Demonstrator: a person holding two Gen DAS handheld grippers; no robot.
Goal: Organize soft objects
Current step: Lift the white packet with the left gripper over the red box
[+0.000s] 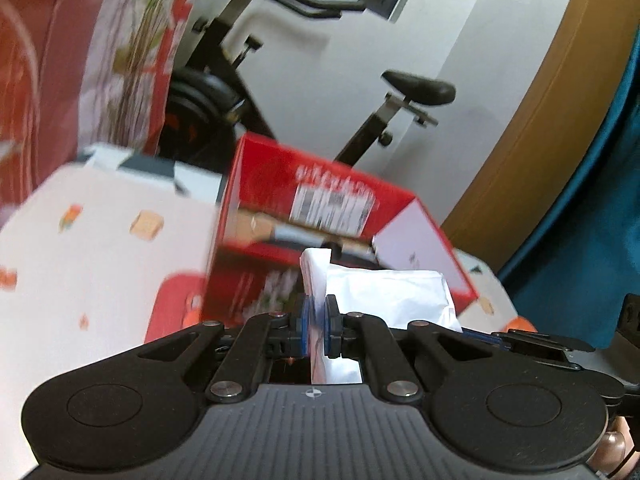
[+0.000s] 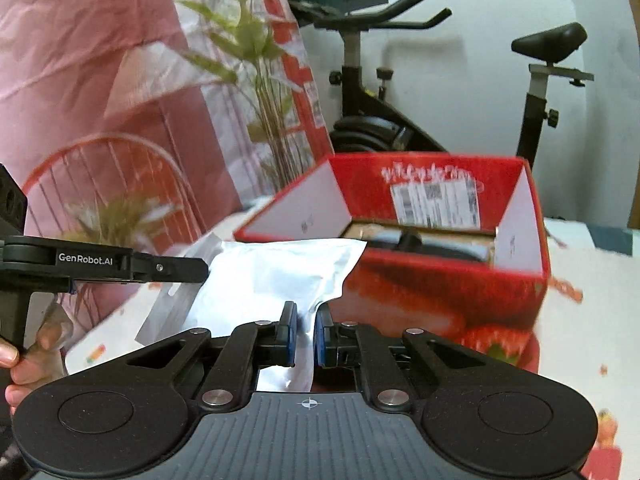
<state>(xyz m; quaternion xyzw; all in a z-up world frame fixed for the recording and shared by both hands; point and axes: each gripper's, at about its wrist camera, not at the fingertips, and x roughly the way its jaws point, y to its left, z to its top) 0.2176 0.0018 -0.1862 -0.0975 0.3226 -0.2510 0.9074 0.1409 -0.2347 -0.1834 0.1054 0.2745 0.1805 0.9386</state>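
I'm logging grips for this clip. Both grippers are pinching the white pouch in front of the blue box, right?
Not quite: the box is red, not blue, as the right wrist view shows. The rest holds: the left gripper and the right gripper are both shut on the white pouch in front of it.

The right gripper (image 2: 305, 334) pinches a white pouch (image 2: 272, 276), the left gripper (image 2: 200, 270) clamps its far corner, before an open red box (image 2: 440, 300).

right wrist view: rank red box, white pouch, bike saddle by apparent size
1. red box, largest.
2. white pouch, smaller, though it sits nearer the camera, held in both jaws.
3. bike saddle, smallest, but farthest back, so true size is unsure.
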